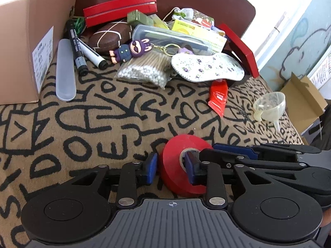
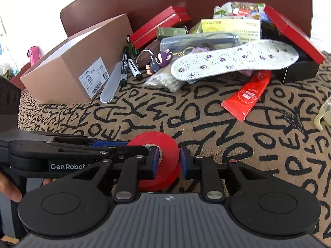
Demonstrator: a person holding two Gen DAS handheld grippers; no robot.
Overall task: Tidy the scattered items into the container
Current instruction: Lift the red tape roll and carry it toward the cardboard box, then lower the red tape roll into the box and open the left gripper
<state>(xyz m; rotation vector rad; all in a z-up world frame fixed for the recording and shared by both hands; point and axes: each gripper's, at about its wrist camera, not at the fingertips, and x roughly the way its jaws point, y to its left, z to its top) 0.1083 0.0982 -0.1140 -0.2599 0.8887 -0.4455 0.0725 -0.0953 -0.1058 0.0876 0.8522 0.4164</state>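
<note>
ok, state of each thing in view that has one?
tape: tilted up, not lying flat.
right hand-held gripper: shut on the tape's wall, one pad in the core.
left hand-held gripper: straddles the tape's wall; grip unclear.
box: upright; open or shut unclear.
markers: capped, lying flat.
clear case: shut.
funnel: on its side.
tube: lying flat.
</note>
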